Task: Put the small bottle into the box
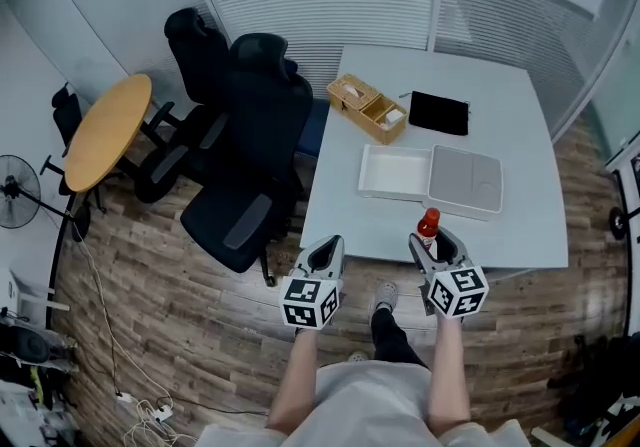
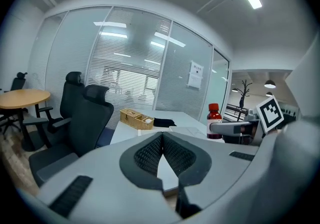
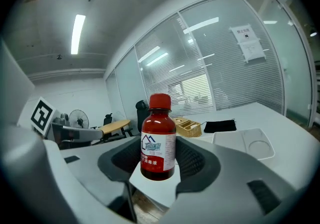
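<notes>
The small bottle (image 3: 158, 138) is showing as dark reddish-brown with a red screw cap and a white label wrapping its body. The label is carrying a blue house-shaped logo above lines of red print, which is too blurred to read. The right hand-held gripper (image 3: 159, 165) is gripping it upright, with the two dark ribbed pads pressing against its lower half. In the head view the bottle is sitting at the near edge of the white worktop (image 1: 500, 115), in front of the open white box (image 1: 395, 173) and apart from it; whether its base is touching the surface I cannot tell. The box's grey lid (image 1: 466, 180) is lying flat just beside the box, on its right.

The left hand-held gripper (image 2: 162, 135) is hovering off the worktop's near left corner, its pads meeting at the tips and holding nothing.

A paper notice (image 3: 248, 42) is hanging on the glass wall; its writing is too small to read.
</notes>
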`<state>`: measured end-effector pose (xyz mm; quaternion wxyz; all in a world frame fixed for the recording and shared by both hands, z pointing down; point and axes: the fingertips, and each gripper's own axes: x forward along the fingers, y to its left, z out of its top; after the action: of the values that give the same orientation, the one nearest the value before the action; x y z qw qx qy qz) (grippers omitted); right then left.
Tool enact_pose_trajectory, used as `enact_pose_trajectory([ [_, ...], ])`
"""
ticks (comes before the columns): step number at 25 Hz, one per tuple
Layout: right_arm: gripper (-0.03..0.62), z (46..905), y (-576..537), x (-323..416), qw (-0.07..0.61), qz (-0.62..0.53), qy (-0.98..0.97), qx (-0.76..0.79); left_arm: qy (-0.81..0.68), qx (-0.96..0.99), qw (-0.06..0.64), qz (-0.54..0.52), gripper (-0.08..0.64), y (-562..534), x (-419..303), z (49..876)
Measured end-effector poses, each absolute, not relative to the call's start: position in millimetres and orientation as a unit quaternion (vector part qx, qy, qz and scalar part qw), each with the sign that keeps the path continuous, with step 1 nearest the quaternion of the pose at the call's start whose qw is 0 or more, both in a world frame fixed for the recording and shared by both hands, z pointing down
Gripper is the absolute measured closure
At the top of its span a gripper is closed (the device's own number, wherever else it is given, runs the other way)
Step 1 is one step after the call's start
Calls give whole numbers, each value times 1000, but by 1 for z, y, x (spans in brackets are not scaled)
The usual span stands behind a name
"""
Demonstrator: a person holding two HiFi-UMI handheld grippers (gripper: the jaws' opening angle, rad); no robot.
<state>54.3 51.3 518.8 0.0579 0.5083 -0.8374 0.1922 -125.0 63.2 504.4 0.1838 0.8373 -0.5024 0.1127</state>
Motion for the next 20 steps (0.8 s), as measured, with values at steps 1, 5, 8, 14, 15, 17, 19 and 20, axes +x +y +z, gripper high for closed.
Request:
enact_pose_trajectory([
  [1,373,515,40,55,51,196,-839,506,-503,836,184,118,532,54,-124,504],
  [5,373,503,-6,70,54,180,-843,504,-503,837,178,122,532,14,-110,499],
  [8,373,504,-35,80,54,181,-843,503,-503,838,174,124,532,-16,-101,496],
  [14,373,506,-84,105,38,195,-841,503,-503,838,170,123,532,-67,-80,487],
  [15,373,507,-92,110,33,197,-841,503,-505,838,169,123,533,-75,-77,487],
  [17,373,511,-104,118,32,199,-841,503,-509,836,167,119,532,-87,-74,486],
  [19,373,517,-112,125,36,201,-840,503,-514,833,171,115,532,-94,-71,487],
  [20,373,521,-115,128,38,204,-840,501,-517,830,175,113,532,-96,-71,489],
])
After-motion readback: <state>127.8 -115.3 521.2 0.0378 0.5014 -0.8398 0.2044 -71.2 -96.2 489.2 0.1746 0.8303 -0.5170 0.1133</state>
